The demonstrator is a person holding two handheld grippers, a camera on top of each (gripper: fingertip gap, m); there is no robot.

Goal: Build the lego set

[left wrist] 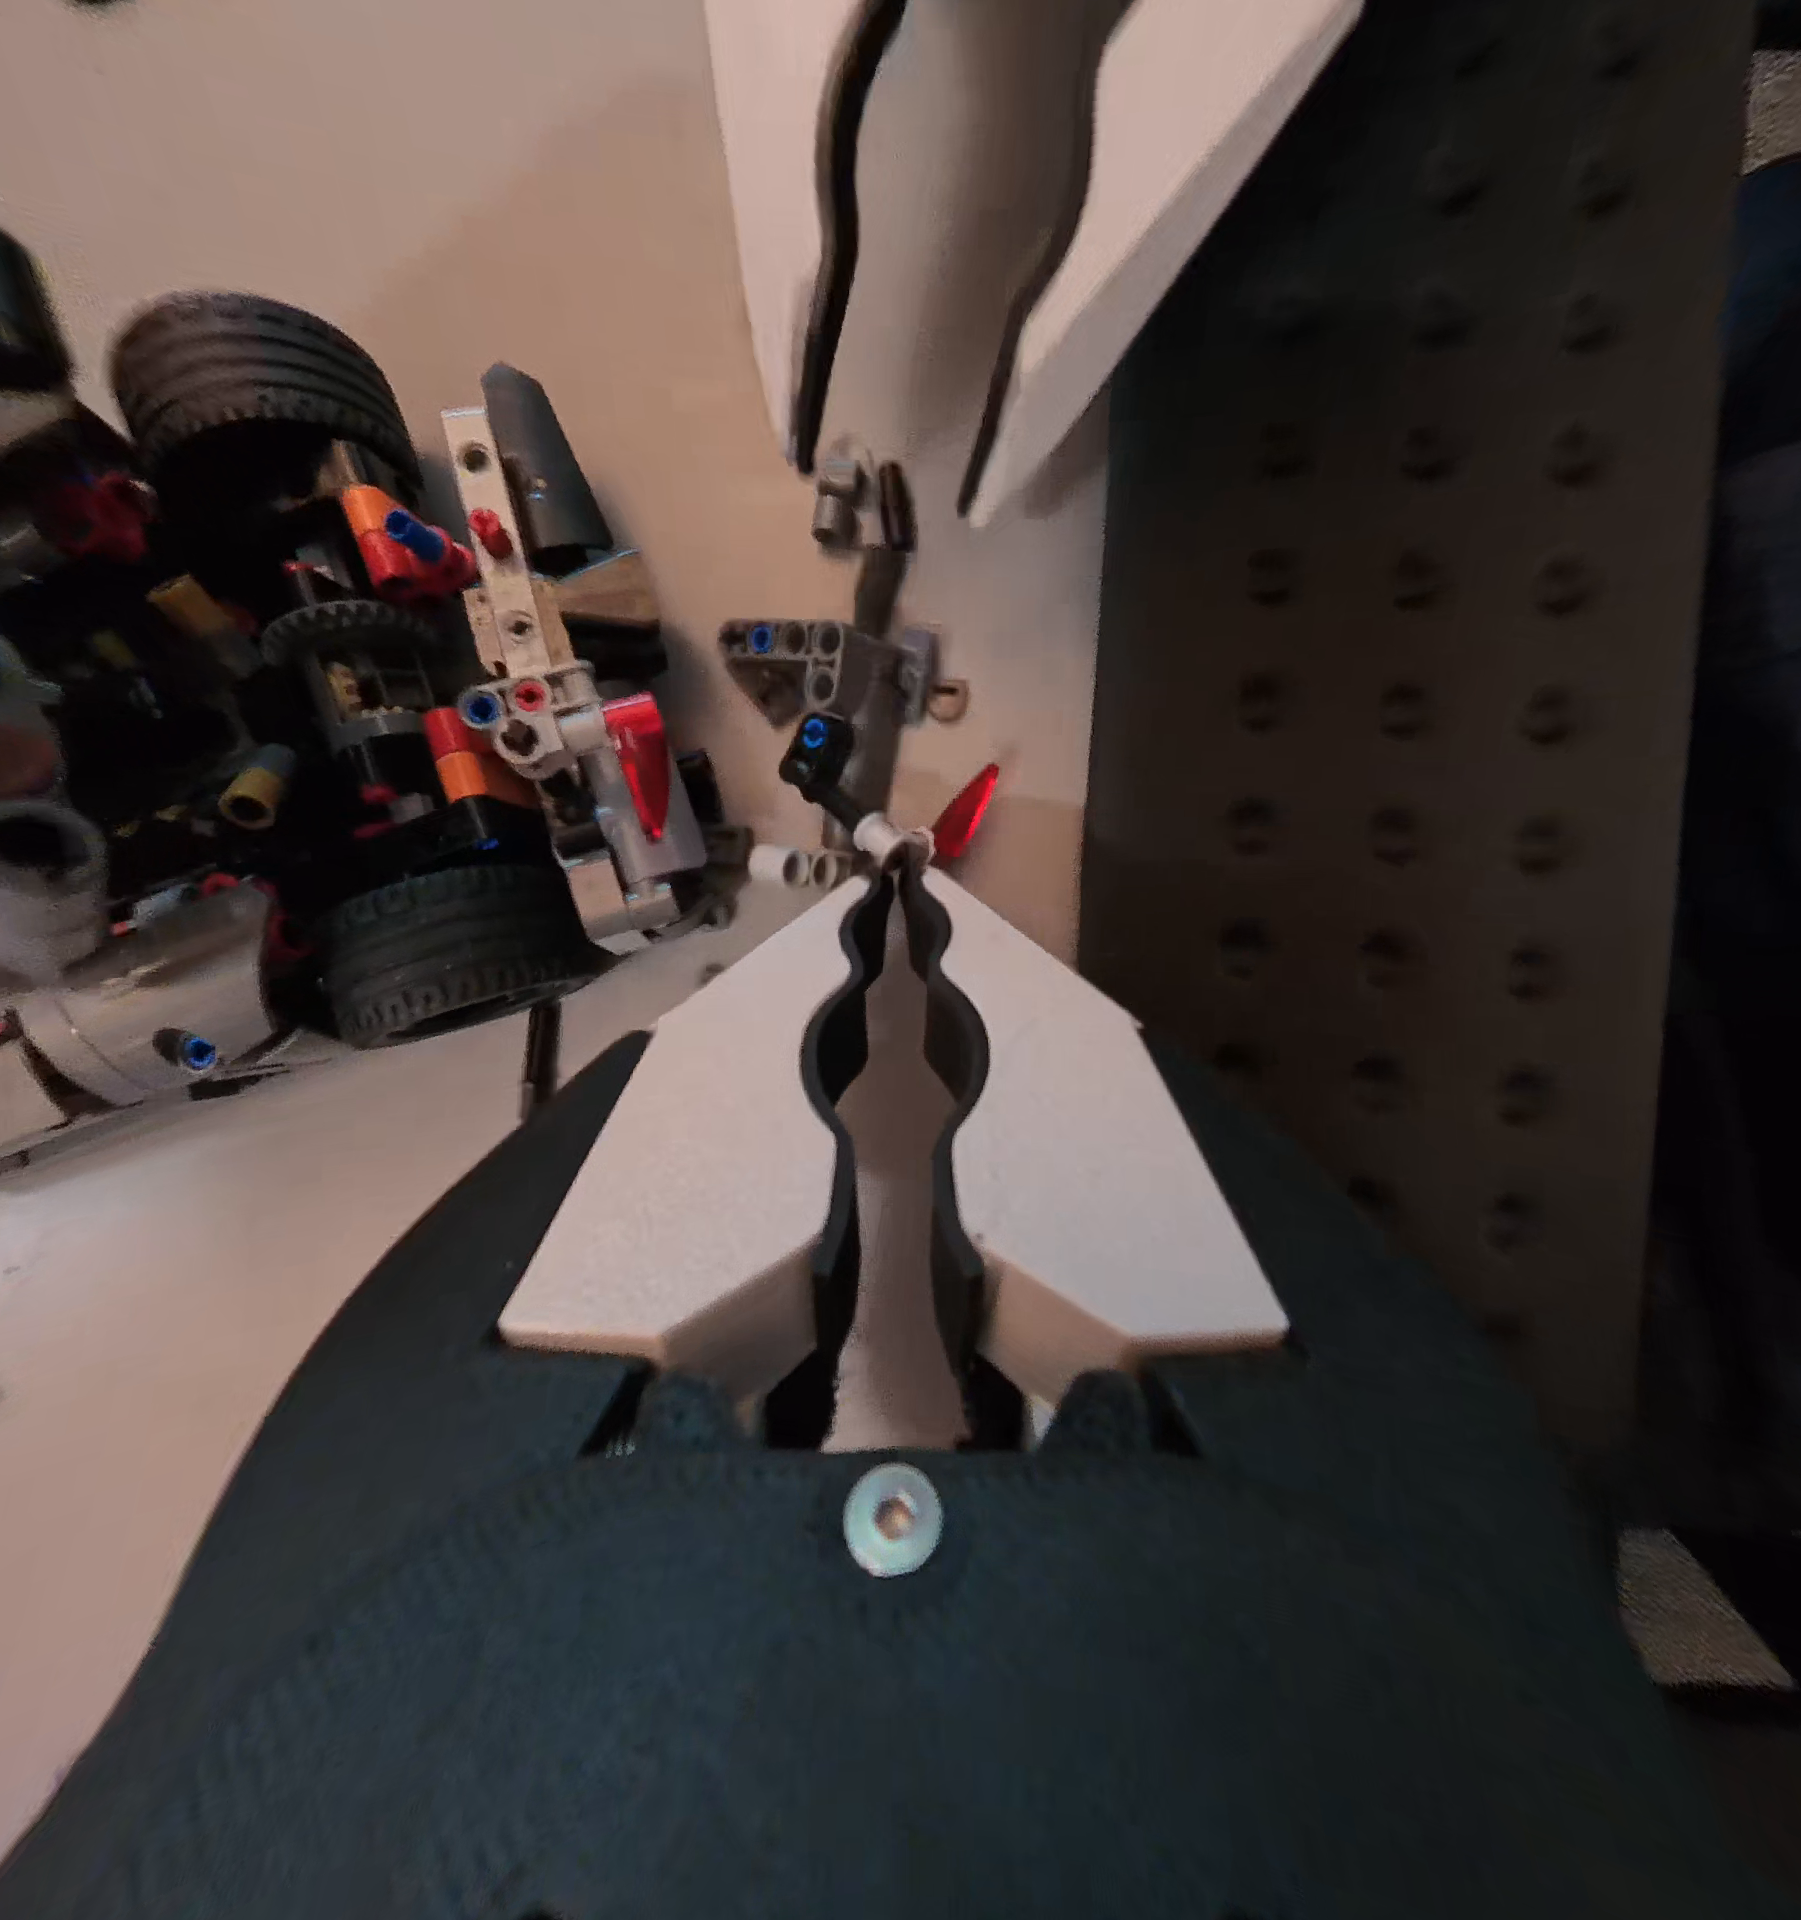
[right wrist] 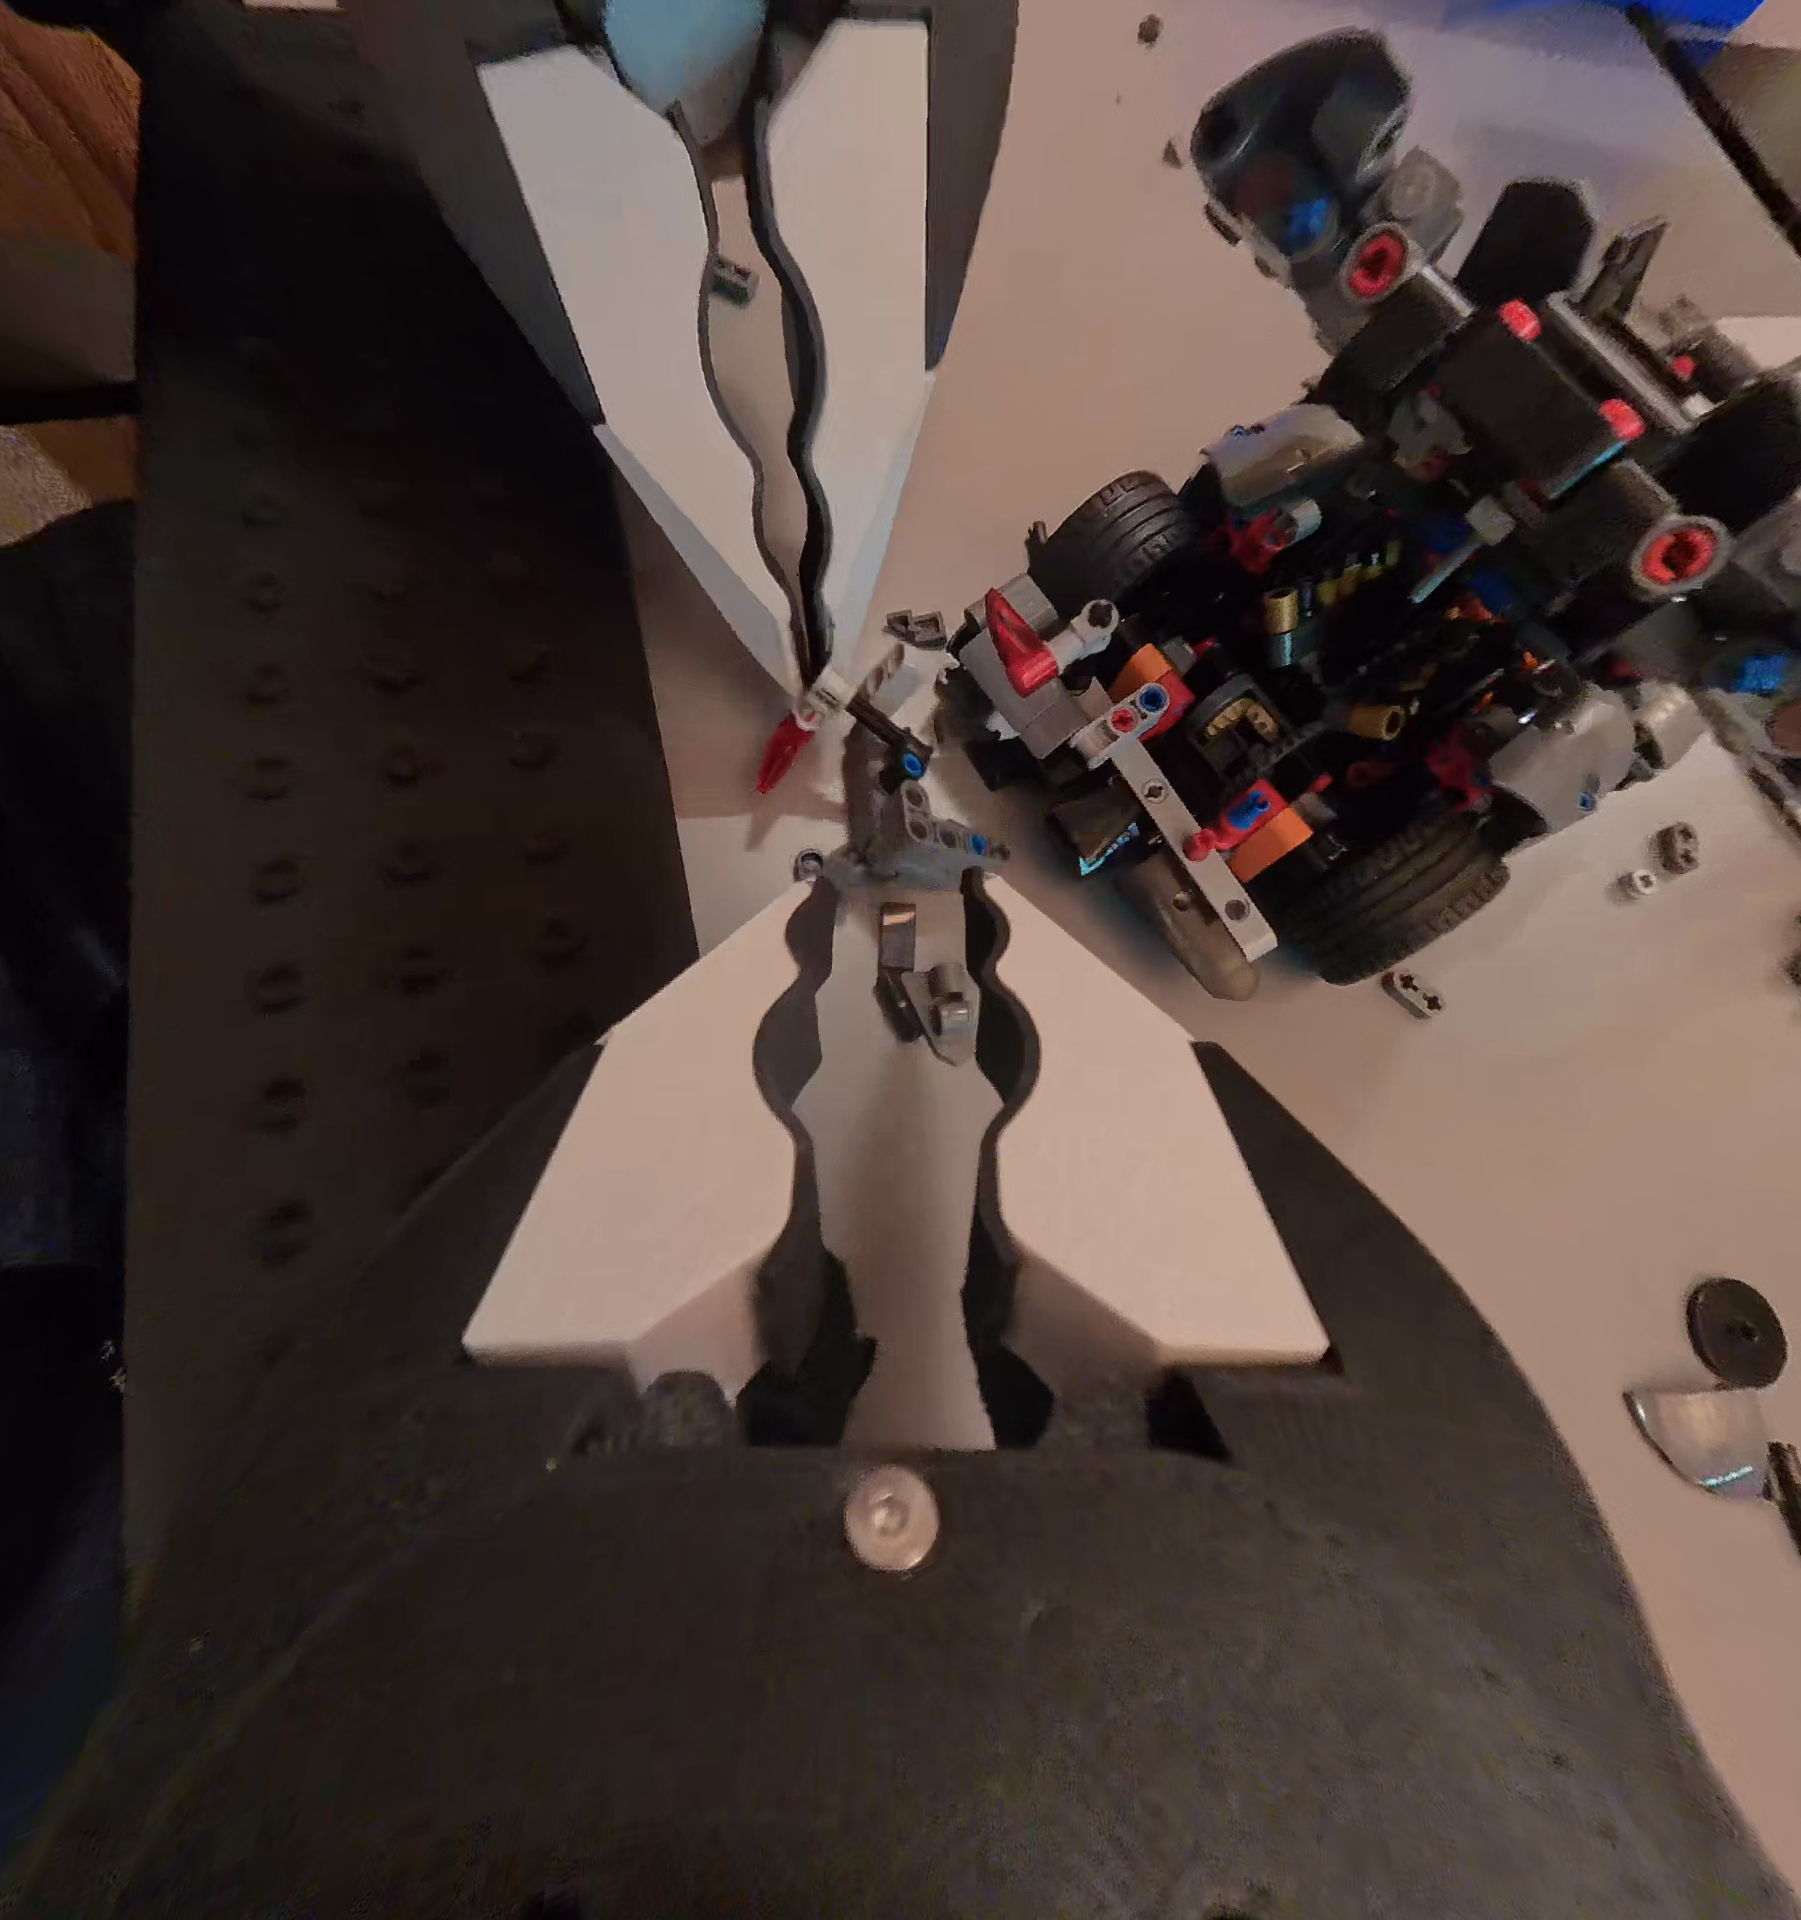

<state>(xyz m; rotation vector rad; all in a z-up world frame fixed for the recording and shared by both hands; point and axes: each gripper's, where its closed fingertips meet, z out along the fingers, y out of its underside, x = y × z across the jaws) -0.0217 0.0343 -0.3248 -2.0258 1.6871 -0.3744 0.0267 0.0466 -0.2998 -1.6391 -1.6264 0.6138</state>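
Note:
A small grey Technic sub-assembly [right wrist: 901, 831] with blue pins is held over the white table between both grippers. My right gripper [right wrist: 891, 888] is shut on its grey end. It also shows in the left wrist view [left wrist: 844, 665], hanging from the right gripper [left wrist: 885, 483] above. My left gripper [left wrist: 901, 871] is shut on the white connector [left wrist: 880, 831] at the other end, next to a clear red pointed piece [left wrist: 967, 800]. The part-built black and grey car [right wrist: 1395, 644] lies to the right, about a finger's width from the sub-assembly; in the left wrist view it [left wrist: 408, 748] lies to the left.
A dark studded board [right wrist: 408, 727] stands along the table's edge beside both grippers. Loose parts lie on the table [right wrist: 1291, 1143]: a black disc [right wrist: 1735, 1330], a silver curved panel [right wrist: 1696, 1444] and small grey connectors [right wrist: 1670, 844]. The left gripper's tips are roughly 6 cm from the right gripper's. The silver curved panel [right wrist: 1696, 1444] is closer to my right gripper, around 20 cm from its tips; the left tips are 25 cm off.

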